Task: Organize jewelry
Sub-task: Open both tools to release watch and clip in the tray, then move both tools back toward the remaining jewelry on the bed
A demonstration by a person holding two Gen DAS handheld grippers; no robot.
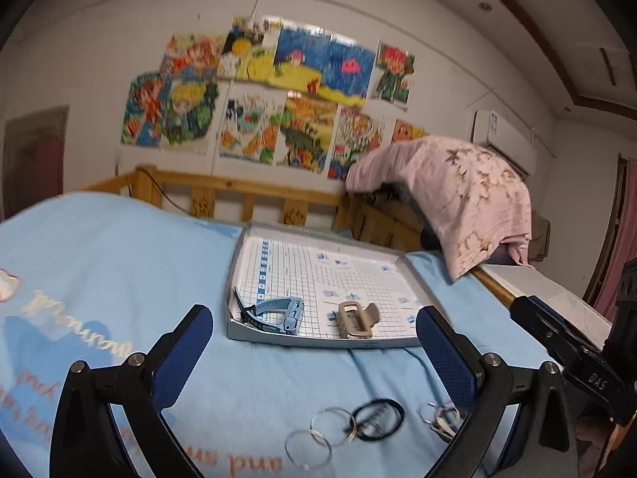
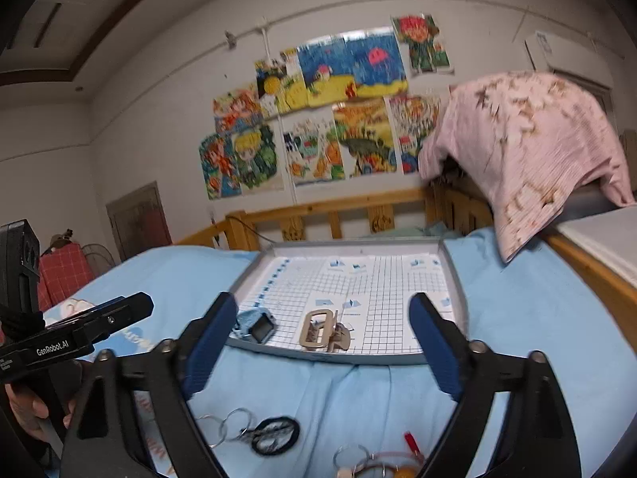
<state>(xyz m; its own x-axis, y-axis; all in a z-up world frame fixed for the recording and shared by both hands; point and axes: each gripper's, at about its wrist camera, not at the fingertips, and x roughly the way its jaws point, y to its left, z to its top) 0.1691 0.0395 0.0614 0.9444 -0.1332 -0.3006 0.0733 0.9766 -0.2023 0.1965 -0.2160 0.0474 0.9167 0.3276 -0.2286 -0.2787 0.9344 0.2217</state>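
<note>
**A:** So where's everything sitting right now?

**B:** Both grippers are up over the blue bedsheet [image 1: 99, 263], pointing at the shallow grey tray [image 1: 239, 275] with the grid-printed sheet inside. The left gripper [image 1: 314, 362] has its blue-padded jaws spread wide apart, nothing between them. Same with the right gripper [image 2: 324, 348], jaws wide and empty.

**A:** Anything in the tray?

**B:** Two things, near its front edge. A light blue watch [image 1: 278, 312] on the left side and a beige hair claw clip [image 1: 355, 318] just to the right of it, close but apart.

**A:** And the rest of the jewelry?

**B:** On the sheet in front of the tray. In the left wrist view there are two clear bangles [image 1: 318, 436] overlapping each other, with a black hair tie [image 1: 378, 418] touching the right one, and a small cluster of silver rings [image 1: 440, 418] by the right finger. The right wrist view shows a red bit [image 2: 410, 440] and some more round pieces at the bottom edge, too blurry to name.

**A:** Background?

**B:** Wooden bed rail [image 2: 338, 209], a pink blanket [image 2: 525, 147] draped over it, kids' drawings [image 1: 254, 95] on the wall.
</note>
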